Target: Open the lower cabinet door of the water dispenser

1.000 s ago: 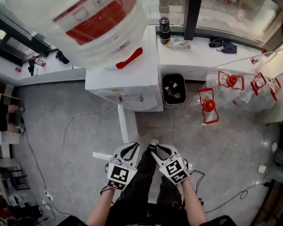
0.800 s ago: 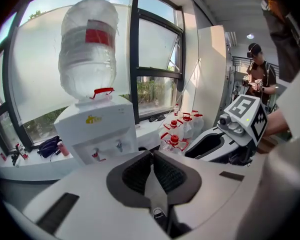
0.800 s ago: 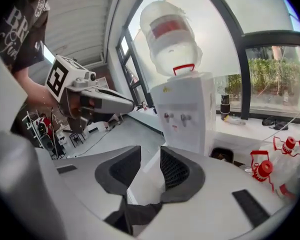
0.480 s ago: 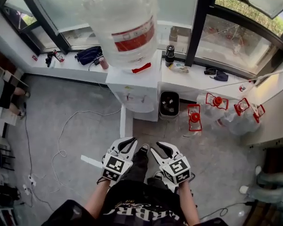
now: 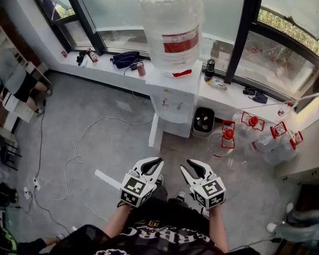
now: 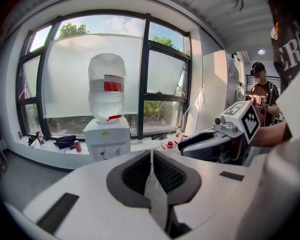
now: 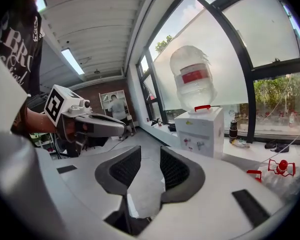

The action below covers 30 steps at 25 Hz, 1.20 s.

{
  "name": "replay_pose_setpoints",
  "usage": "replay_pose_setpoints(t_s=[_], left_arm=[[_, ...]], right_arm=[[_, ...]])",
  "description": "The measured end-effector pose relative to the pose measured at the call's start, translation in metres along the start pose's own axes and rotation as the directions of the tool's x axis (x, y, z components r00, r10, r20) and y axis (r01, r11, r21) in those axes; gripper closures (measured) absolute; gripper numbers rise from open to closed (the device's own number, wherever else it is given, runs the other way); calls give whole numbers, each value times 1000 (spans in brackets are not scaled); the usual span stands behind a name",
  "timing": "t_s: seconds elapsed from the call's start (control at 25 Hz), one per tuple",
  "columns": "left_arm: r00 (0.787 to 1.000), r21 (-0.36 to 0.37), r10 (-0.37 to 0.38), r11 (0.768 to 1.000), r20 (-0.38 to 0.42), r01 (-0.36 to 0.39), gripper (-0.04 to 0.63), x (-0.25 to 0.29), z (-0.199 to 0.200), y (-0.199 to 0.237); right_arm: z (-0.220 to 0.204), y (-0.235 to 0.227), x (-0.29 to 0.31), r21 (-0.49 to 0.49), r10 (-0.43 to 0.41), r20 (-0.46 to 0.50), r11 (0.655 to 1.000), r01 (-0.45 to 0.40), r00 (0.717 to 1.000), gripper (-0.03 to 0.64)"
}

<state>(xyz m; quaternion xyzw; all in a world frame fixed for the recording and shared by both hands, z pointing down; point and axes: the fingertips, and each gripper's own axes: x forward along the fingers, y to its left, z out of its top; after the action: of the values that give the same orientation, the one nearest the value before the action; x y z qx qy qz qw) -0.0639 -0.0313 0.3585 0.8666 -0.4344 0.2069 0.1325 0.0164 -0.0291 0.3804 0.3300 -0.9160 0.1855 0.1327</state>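
While the left tool point(image 5: 151, 164) is clenched empty, the right tool point(image 5: 193, 168) stands released.

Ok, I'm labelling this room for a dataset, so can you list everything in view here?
water dispenser: 1, white, against the sill
water bottle: 1, clear with a red label, upside down on top of the dispenser
bin: 1, white rim and dark inside, just right of the dispenser
empty bottles: several, clear with red handles, on the floor at right
bag: 1, dark, on the sill left of the dispenser
flask: 1, black, on the sill right of the dispenser
cable: 1, white, looping over the floor
person: 1, grey top, far left
left hand-held gripper: 1, white, jaws together, empty
right hand-held gripper: 1, white, jaws apart, empty
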Motion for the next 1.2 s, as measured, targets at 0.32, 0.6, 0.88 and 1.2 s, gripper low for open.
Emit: replay_pose_setpoints(t_s=[0.32, 0.6, 0.88, 1.2], left_arm=[[997, 23, 62, 998, 45, -63, 569, -44, 7, 12], [993, 9, 74, 997, 94, -75, 569, -123, -13, 23], [993, -11, 61, 998, 102, -60, 569, -211, -56, 35], [993, 7, 17, 1000, 114, -18, 569, -268, -92, 26]], right_arm=[[-1, 37, 3, -43, 7, -19, 999, -8, 1000, 506], [-3, 110, 24, -44, 12, -11, 999, -13, 1000, 576], [-4, 212, 40, -23, 41, -3, 999, -41, 999, 603], [-8, 286, 40, -65, 56, -2, 996, -56, 998, 603]])
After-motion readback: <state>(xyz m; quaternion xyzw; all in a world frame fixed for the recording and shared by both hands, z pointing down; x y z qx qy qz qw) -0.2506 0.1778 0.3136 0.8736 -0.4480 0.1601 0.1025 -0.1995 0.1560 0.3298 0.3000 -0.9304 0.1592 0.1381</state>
